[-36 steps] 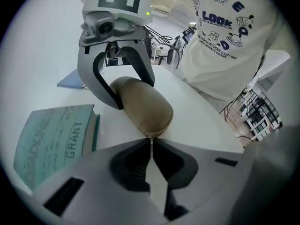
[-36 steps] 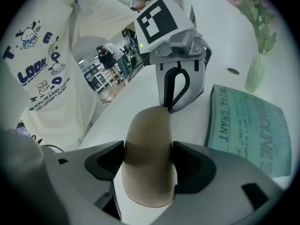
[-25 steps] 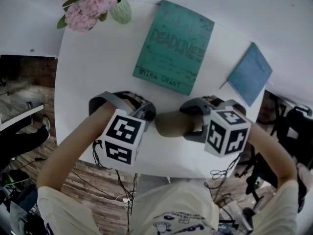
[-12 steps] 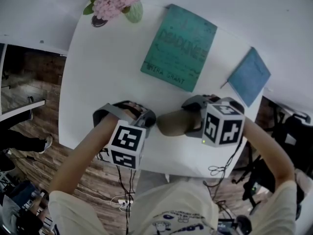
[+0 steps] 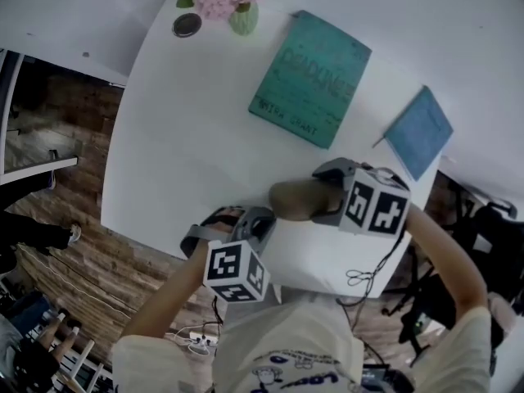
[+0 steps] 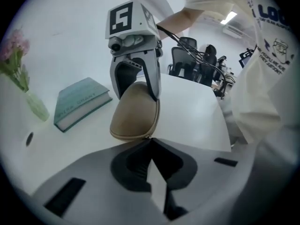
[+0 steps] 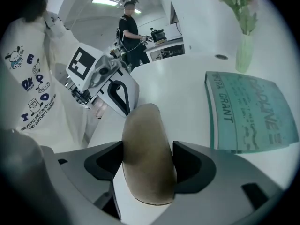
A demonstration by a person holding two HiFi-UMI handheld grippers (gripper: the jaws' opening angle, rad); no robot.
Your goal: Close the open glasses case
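A tan glasses case (image 5: 296,200) lies near the front edge of the white table (image 5: 188,154), its lid down on its base so that only a seam shows. My right gripper (image 5: 329,200) is shut on it, and in the right gripper view the case (image 7: 147,161) fills the gap between both pads. My left gripper (image 5: 257,221) is shut with nothing held. In the left gripper view its closed tips (image 6: 151,142) sit just at the near end of the case (image 6: 136,114); whether they touch it I cannot tell.
A teal book (image 5: 311,80) lies behind the case, a blue notebook (image 5: 419,131) at the right edge. A green vase of pink flowers (image 5: 243,16) and a small dark disc (image 5: 187,24) stand at the far edge. A person (image 7: 129,32) stands far off.
My left gripper has rolled and pulled back from the case's left end toward the table's front edge. The right gripper has kept still with the case in it.
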